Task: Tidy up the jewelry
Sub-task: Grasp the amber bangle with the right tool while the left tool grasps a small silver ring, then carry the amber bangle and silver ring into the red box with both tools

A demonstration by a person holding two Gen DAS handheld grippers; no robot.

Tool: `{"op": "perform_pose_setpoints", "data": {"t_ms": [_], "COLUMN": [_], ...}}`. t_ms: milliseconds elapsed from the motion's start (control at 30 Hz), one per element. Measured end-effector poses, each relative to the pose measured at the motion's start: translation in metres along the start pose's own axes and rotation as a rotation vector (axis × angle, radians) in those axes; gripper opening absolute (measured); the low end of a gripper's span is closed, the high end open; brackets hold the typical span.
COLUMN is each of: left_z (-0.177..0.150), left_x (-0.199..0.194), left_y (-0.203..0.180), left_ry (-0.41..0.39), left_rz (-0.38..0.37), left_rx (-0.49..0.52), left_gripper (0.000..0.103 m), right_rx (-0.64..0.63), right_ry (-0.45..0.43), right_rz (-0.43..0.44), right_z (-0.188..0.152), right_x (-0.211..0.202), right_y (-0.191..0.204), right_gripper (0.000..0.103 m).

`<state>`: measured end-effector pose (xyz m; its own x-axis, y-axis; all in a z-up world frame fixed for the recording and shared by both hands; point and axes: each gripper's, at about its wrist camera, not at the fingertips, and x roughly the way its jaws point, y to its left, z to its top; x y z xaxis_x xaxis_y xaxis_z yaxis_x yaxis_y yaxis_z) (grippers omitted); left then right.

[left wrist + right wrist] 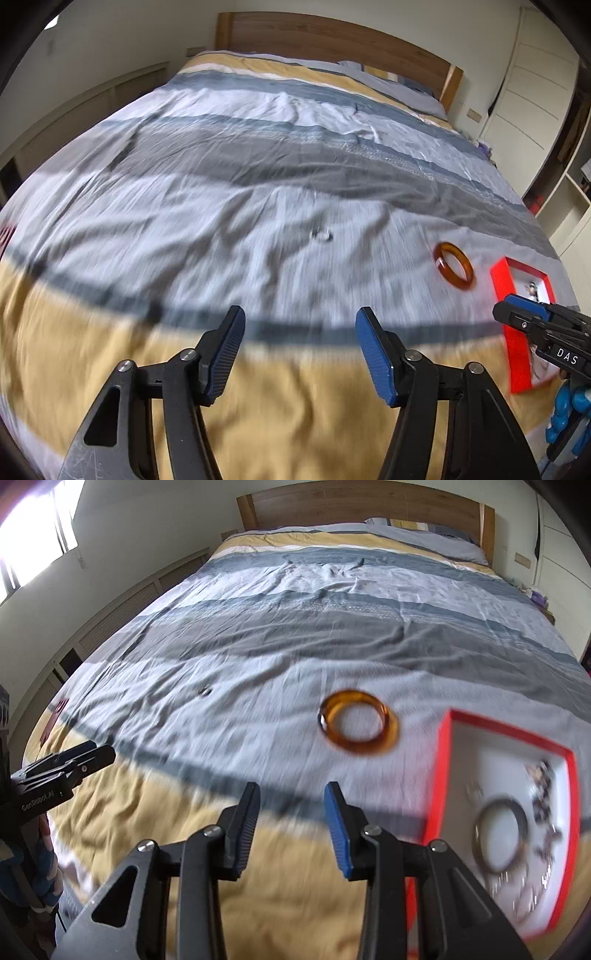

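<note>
On bedspread point(258, 646) | amber bangle point(359, 722) beside red tray point(443, 775) | both grippers empty

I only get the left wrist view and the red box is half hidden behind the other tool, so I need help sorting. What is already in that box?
Observer: In the right wrist view the red box holds a silver bangle on its white lining.
Operator: Anything else in there?
Observer: Yes, a dark beaded piece lies beside the bangle, toward the far right side; blur hides what kind.
Operator: Is the right tool carrying something?
Observer: No, the right tool has nothing between its jaws, and the amber bangle lies on the bedspread ahead of it.
</note>
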<state>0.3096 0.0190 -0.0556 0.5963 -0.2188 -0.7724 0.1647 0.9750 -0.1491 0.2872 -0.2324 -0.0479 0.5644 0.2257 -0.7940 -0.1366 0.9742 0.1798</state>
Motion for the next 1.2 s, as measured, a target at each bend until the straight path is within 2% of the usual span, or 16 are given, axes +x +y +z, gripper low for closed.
{"op": "perform_pose_setpoints", "data": {"t_ms": [67,233,500,733,833,967,1033,1200], "left_z": [0.013,0.037,0.047,0.050,0.049,0.048,0.047,0.043], "left_x": [0.020,0.067,0.112,0.127,0.131,0.132,0.132,0.121], "left_y": [-0.003,-0.005,-0.006,-0.015,-0.017,-0.022,-0.024,-0.023], "left_ry": [0.016,0.052,0.089,0.086,0.082,0.082,0.082,0.080], "left_rz": [-0.007,0.003,0.015,0.013,0.015,-0.002,-0.004,-0.016], "left_rx": [0.018,0.046,0.064,0.099,0.106,0.123,0.126,0.116], "left_gripper": [0.055,0.053,0.048,0.047,0.042,0.022,0.020,0.020], "right_rx": [0.003,0.013,0.018,0.027,0.023,0.022,0.030,0.080], "right_ry": [0.012,0.049,0.128,0.116,0.108,0.101,0.097,0.074], "right_rz": [0.003,0.023,0.008,0.032,0.034,0.057,0.069,0.115], "right_z": [0.012,0.034,0.040,0.041,0.039,0.038,0.037,0.031], "right_x": [0.014,0.050,0.097,0.109,0.109,0.109,0.109,0.099], "right_y": [-0.005,-0.018,-0.037,-0.041,-0.040,-0.035,-0.033,-0.033], "right_gripper": [0.035,0.035,0.034,0.034,0.034,0.018,0.011,0.010]}}
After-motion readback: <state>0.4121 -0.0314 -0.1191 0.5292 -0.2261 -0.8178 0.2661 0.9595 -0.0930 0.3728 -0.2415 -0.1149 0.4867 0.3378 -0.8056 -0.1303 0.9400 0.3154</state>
